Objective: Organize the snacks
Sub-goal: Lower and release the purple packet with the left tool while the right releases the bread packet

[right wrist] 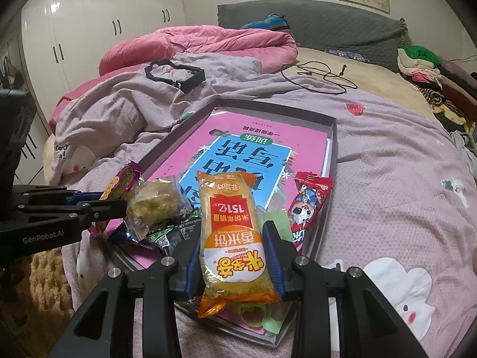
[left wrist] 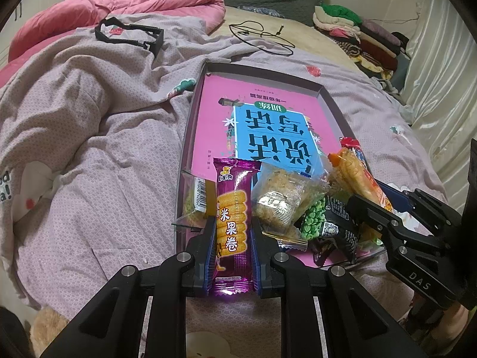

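A shallow box tray (left wrist: 329, 97) (right wrist: 332, 137) lies on the bed with a pink and blue book inside it. My left gripper (left wrist: 233, 223) is shut on a purple rice roll packet (left wrist: 234, 220), held lengthwise over the tray's near left end; the same packet (right wrist: 120, 183) shows at the left of the right wrist view. My right gripper (right wrist: 231, 232) is shut on an orange rice cracker packet (right wrist: 231, 229), above the tray's near right part, and that packet (left wrist: 356, 173) also shows in the left wrist view. Loose snacks lie between them: a clear-wrapped cake (left wrist: 283, 200) (right wrist: 155, 205), a green pea packet (left wrist: 313, 220), a red packet (right wrist: 310, 205).
A rumpled lilac quilt (left wrist: 89, 149) covers the bed around the tray, with a pink duvet (right wrist: 208, 41) behind. A black frame (left wrist: 131, 34) and a black cable (left wrist: 262, 35) lie farther back. Folded clothes (left wrist: 354, 35) pile at the far right. White wardrobes (right wrist: 89, 29) stand at the left.
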A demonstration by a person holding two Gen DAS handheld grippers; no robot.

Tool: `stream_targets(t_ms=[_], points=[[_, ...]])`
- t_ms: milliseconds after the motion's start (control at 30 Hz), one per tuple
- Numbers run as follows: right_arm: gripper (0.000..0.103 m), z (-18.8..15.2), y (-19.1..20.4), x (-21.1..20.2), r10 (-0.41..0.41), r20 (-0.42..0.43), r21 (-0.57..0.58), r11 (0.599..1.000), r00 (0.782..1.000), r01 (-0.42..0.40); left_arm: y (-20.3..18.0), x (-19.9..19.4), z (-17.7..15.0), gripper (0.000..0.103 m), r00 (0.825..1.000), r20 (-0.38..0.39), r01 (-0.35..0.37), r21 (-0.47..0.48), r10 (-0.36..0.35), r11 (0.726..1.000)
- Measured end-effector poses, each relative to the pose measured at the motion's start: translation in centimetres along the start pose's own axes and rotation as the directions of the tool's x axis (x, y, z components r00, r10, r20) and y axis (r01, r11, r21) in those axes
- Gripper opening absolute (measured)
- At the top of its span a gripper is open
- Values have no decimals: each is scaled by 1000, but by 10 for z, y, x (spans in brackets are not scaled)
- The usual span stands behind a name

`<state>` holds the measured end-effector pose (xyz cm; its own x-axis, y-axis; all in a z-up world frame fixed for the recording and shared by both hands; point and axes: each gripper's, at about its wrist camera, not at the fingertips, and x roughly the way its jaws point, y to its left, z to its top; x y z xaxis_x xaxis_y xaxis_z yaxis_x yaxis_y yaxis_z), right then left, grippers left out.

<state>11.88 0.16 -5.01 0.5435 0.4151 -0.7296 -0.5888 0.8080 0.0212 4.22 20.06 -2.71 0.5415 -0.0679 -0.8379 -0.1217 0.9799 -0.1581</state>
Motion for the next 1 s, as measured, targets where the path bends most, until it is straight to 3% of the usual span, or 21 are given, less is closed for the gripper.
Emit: stream_targets(t_ms=[467, 700, 1000], points=[[39, -1, -3, -6, 14, 9, 19, 1000, 1000, -14, -2, -5, 1, 21, 1000, 22, 17, 2, -17, 1000], [52, 0, -5, -9, 8, 15, 42, 999, 1000, -9, -4, -10, 3, 25, 999, 35, 21, 8, -21, 1000], [56, 1, -5, -17, 1, 34, 43, 999, 999, -2, -6, -19, 6, 43, 998, 59, 25, 9, -26, 1000]])
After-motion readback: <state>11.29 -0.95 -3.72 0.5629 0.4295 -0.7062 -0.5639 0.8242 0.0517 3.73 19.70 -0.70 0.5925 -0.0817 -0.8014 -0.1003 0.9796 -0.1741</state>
